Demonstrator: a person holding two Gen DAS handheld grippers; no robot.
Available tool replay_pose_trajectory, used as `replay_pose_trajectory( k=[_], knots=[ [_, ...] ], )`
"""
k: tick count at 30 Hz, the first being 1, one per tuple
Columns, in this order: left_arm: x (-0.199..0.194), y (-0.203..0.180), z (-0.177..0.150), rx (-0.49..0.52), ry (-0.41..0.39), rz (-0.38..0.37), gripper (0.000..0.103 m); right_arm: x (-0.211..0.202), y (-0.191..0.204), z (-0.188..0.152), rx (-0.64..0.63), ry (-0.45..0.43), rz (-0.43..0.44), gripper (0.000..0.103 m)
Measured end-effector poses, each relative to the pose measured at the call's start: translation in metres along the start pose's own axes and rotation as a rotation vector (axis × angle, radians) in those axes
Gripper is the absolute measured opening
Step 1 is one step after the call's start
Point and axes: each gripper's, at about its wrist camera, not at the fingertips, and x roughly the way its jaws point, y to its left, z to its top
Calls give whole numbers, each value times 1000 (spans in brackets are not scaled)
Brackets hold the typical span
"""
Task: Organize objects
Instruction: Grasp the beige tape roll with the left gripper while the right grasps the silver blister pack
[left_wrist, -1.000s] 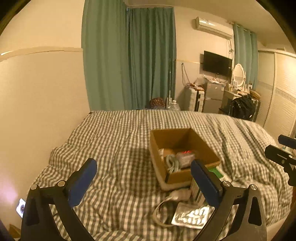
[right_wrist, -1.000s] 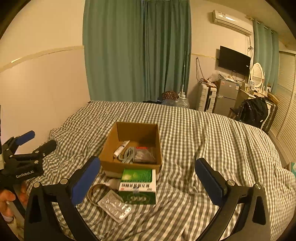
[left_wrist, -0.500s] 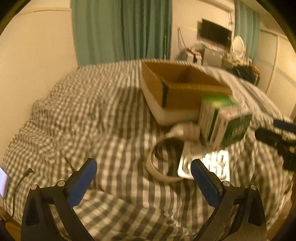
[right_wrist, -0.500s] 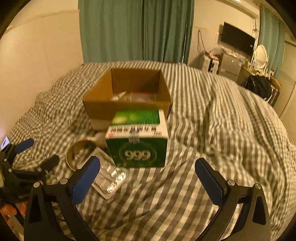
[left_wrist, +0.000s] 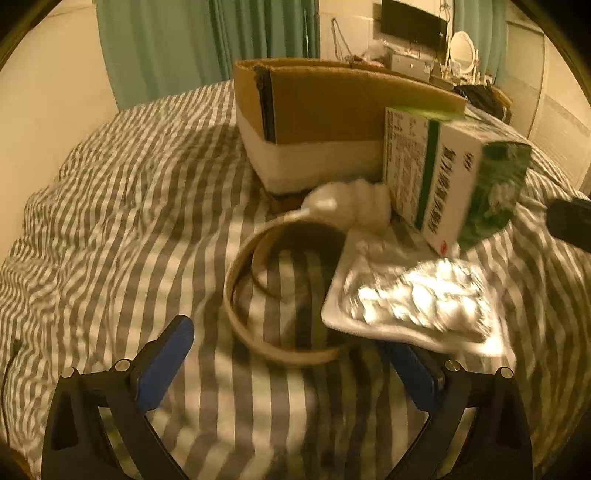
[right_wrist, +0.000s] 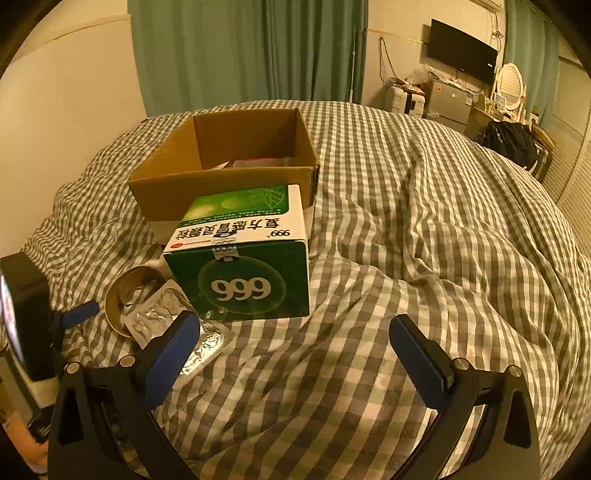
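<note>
Medicine box (right_wrist: 240, 254): green and white, lies on the checked bed (right_wrist: 424, 229), touching the front wall of the cardboard box (right_wrist: 221, 177).
Cardboard box: open-topped, a few small items inside, too hidden to identify.
Foil blister pack (left_wrist: 417, 295): just beside the medicine box, overlapping a tan ring-shaped band (left_wrist: 258, 295).
Left gripper (left_wrist: 291, 354): jaws spread, empty, low over the band.
Right gripper (right_wrist: 295, 343): jaws spread, empty, near the medicine box.
</note>
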Motion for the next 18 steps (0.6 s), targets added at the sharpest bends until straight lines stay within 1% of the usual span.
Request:
replay_pose_trajectory(
  k=[2,3,4,5,6,10,13,16,18],
  knots=[
    [9,3,2,-13,26,-11,103,-1,0,1,4,-2,1,103],
    [11,6,3,-27,33,-33,103,-1,0,1,4,-4,1,103],
    [11,8,3,-38,34,-54,98,-1,1,2,4,-4,2,103],
    [9,11,2,-47,29,-78,89,-1,1,1,4,-5,4,103],
    [5,12,2,-54,20,-105,85,-1,2,0,3,-6,10,103],
    [-8,15,-1,-39,15,-90,83,-2,7,-1,-16,-6,20,103],
    [-30,18,-1,-30,-9,-102,82,-4,12,-1,-34,-10,23,103],
    [-49,27,0,-18,-31,-61,82,-5,18,-2,-47,-14,36,103],
    [-57,36,2,-37,-39,-52,82,-5,25,-3,-62,-14,44,103]
  ],
)
